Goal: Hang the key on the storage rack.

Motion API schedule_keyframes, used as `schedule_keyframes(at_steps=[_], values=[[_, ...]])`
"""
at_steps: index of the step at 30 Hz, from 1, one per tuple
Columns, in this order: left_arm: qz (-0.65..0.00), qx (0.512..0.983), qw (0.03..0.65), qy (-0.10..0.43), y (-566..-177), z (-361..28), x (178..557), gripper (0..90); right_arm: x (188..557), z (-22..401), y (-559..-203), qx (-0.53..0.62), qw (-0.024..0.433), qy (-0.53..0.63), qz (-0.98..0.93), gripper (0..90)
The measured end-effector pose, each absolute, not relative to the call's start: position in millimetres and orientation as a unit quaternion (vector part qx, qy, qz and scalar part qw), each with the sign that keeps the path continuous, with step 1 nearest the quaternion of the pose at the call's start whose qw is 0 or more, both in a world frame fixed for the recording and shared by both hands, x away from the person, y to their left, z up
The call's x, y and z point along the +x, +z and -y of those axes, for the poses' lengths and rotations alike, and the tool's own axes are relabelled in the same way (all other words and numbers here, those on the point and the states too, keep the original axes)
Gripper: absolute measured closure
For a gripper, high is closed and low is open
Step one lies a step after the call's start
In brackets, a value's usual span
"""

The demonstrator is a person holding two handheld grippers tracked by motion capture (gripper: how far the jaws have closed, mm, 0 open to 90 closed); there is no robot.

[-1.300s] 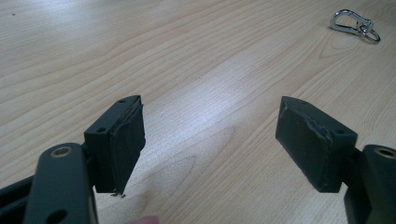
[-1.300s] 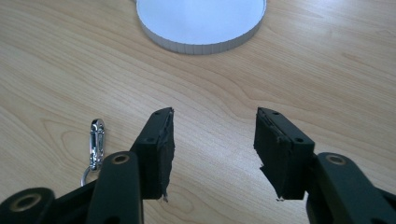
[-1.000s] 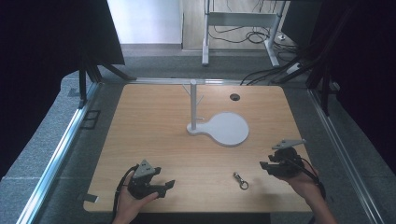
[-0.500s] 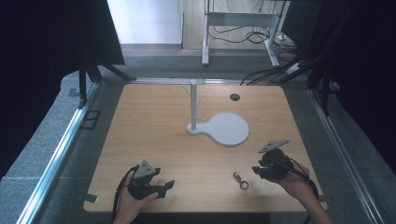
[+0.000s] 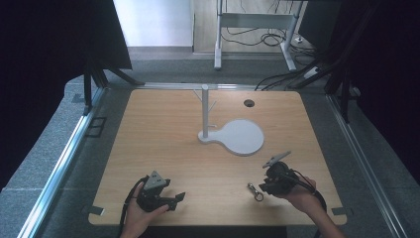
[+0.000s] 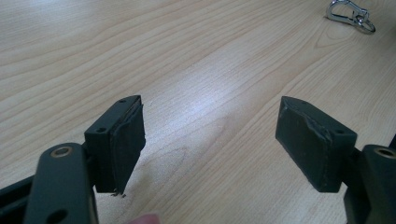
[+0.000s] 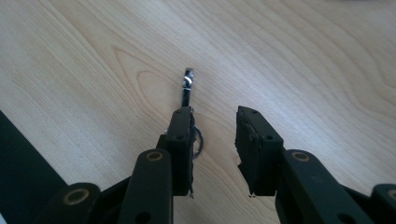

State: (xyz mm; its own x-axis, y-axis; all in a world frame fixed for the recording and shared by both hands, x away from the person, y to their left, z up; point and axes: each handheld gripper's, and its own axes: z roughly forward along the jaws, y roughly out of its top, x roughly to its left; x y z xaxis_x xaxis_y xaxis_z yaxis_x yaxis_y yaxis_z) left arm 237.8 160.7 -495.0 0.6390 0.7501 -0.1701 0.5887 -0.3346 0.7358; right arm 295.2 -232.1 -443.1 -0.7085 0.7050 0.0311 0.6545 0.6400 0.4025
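Two grippers out, both w/ jaws apart & empty. Right gripper (image 5: pixel 270 182) sits just beside the metal clip (image 5: pixel 255 191) near the table's (image 5: pixel 163 139) front edge; clip's mostly outside its near jaw. Looks like the approach step, needs shifting over before closing. Left gripper (image 5: pixel 163 197) idle, well apart.

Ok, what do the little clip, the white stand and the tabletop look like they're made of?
Clip: likely polished metal; silvery, with bright glints.
Stand: matte white, even, no shine; plastic or painted metal, cannot tell which.
Tabletop: light wood look with visible grain, smooth with a soft sheen; could be laminate or veneer.
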Motion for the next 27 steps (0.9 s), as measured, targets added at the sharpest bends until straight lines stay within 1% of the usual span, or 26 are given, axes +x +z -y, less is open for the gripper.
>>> schedule_keyframes(at_steps=[10,16,27], values=[[-0.410,0.811,0.406,0.101,-494.3,-160.0,236.9,24.7,296.8,216.6,-456.0,0.365,0.045,0.180,-0.912,69.2],[-0.400,0.810,0.415,0.106,-492.6,-157.3,234.7,25.4,298.1,212.1,-460.8,0.364,0.044,0.170,-0.915,71.0],[-0.392,0.822,0.402,0.093,-495.1,-152.4,234.6,25.2,300.6,207.5,-469.8,0.365,0.047,0.157,-0.917,72.2]])
